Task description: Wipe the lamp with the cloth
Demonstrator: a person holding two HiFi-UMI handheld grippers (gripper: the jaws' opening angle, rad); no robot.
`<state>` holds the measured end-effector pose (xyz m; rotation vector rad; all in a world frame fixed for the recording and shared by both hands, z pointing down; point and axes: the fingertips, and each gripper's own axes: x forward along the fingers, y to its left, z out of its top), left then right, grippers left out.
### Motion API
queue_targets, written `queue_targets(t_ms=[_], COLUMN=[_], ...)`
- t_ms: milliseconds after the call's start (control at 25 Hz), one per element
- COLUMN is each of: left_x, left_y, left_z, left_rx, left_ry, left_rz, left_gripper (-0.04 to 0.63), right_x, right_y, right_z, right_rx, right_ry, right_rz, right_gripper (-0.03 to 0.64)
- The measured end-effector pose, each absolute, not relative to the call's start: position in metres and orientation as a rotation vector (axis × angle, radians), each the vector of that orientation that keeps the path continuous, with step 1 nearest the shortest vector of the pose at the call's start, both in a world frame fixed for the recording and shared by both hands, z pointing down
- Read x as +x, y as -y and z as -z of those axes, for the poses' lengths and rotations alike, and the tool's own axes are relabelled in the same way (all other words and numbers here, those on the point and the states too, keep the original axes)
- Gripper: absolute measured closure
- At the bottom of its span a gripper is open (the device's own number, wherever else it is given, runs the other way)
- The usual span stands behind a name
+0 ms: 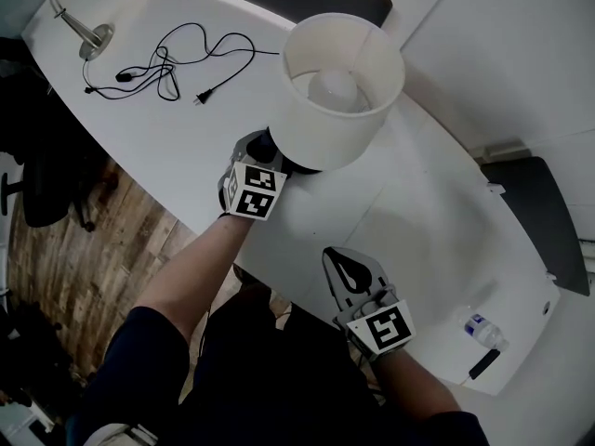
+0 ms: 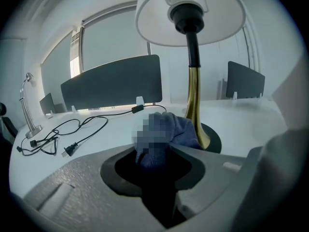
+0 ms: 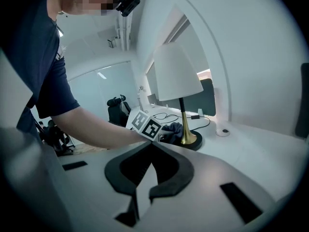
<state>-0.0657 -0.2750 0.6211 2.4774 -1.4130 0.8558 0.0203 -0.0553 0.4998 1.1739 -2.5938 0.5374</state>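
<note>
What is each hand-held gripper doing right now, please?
Left hand-held gripper: closed on the blue cloth, beside the lamp stem.
Right hand-held gripper: closed, empty.

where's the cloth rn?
The cloth is clamped in the left gripper, centre of the left gripper view. It is bunched against the foot of the lamp's brass stem, just above the black base, under the shade.

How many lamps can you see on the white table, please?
2. The white-shaded lamp stands mid-way along the white table, its base beside the cloth in the left hand-held gripper. A silver desk lamp stands at the far left end. None seems hidden.
</note>
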Motion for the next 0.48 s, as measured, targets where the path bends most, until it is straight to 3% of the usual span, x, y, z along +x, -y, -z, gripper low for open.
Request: queue_targets(t_ms=[480], left_x=[-0.083], left_y=[0.292], left_z=[-0.587], left_rx=[2.503], left_ry=[1.412], left_rz=[-0.795], left_gripper=[0.479], right_x=[0.007], right_y=[0.061], right_z=[-0.474], right_rx=[1.248], right_ry=[2.585], right_rz=[-0.492], right_gripper=[0.607])
